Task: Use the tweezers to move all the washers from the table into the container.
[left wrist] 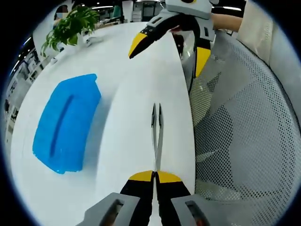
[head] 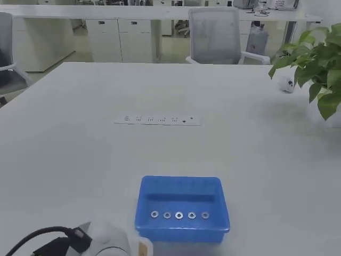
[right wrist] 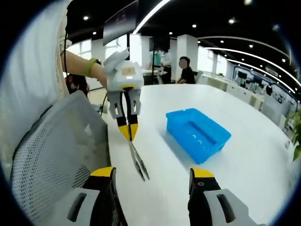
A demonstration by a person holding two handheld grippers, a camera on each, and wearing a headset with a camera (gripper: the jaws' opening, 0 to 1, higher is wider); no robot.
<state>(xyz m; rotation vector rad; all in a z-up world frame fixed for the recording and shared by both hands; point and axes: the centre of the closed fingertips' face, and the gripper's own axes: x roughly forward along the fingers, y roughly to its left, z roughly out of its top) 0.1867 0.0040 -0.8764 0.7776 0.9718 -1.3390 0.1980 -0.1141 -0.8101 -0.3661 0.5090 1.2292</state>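
One broad white counter (head: 80,149) carries everything, and its near edge is your hazard. Judging from the gripper views, your tools hang right at that edge, so anything that slips would likely drop beside the mesh chair (left wrist: 244,141). The blue container (head: 181,178) sits near that edge. Your left hand-held gripper (left wrist: 154,176) is clamped tight on the rear end of the tweezers (left wrist: 156,136), a thin hold that a knock could twist. Your right hand-held gripper (right wrist: 153,173) is spread wide, holds nothing and hangs close by. Five washers (head: 179,215) lie in a row inside the container, so the task looks about finished.
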